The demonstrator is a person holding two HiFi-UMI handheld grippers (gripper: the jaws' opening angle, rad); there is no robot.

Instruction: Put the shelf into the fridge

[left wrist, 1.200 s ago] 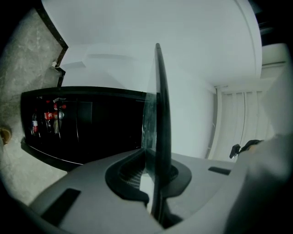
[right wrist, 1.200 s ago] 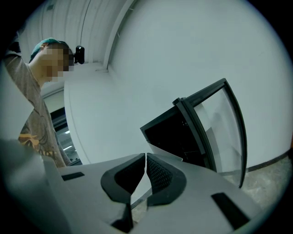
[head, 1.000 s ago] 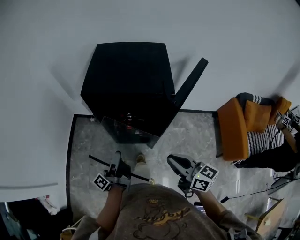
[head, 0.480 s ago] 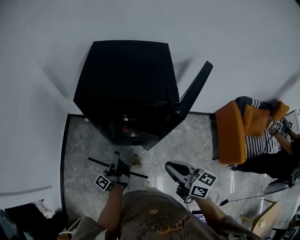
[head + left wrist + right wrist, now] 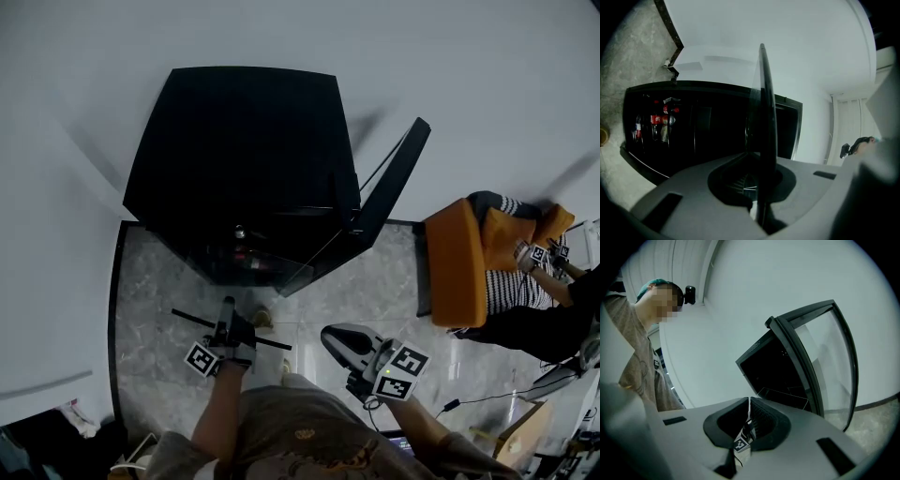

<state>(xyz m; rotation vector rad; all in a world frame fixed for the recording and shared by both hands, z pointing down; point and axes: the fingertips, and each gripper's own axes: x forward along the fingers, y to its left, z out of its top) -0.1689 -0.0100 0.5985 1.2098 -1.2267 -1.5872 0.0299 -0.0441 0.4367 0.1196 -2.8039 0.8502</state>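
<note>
The black fridge (image 5: 244,159) stands against the white wall, its glass door (image 5: 394,178) swung open to the right. Bottles and cans (image 5: 656,123) show inside, low down. My left gripper (image 5: 228,317) is shut on the shelf (image 5: 267,342), a thin dark-edged panel held in front of the fridge opening. In the left gripper view the shelf (image 5: 764,108) rises edge-on from between the jaws of the left gripper (image 5: 759,180). My right gripper (image 5: 337,336) hangs lower right of the fridge; in its own view the right gripper (image 5: 749,409) is shut on nothing.
Grey marble floor (image 5: 159,281) with a dark border lies before the fridge. An orange armchair (image 5: 455,262) stands at the right, with a seated person (image 5: 525,281) in striped clothes. Cables and a cardboard box (image 5: 525,431) lie at the lower right.
The fridge has grown larger and nearer in the head view. Both grippers have drifted slightly left and down in frame. The left gripper's hold on the shelf is unchanged.
</note>
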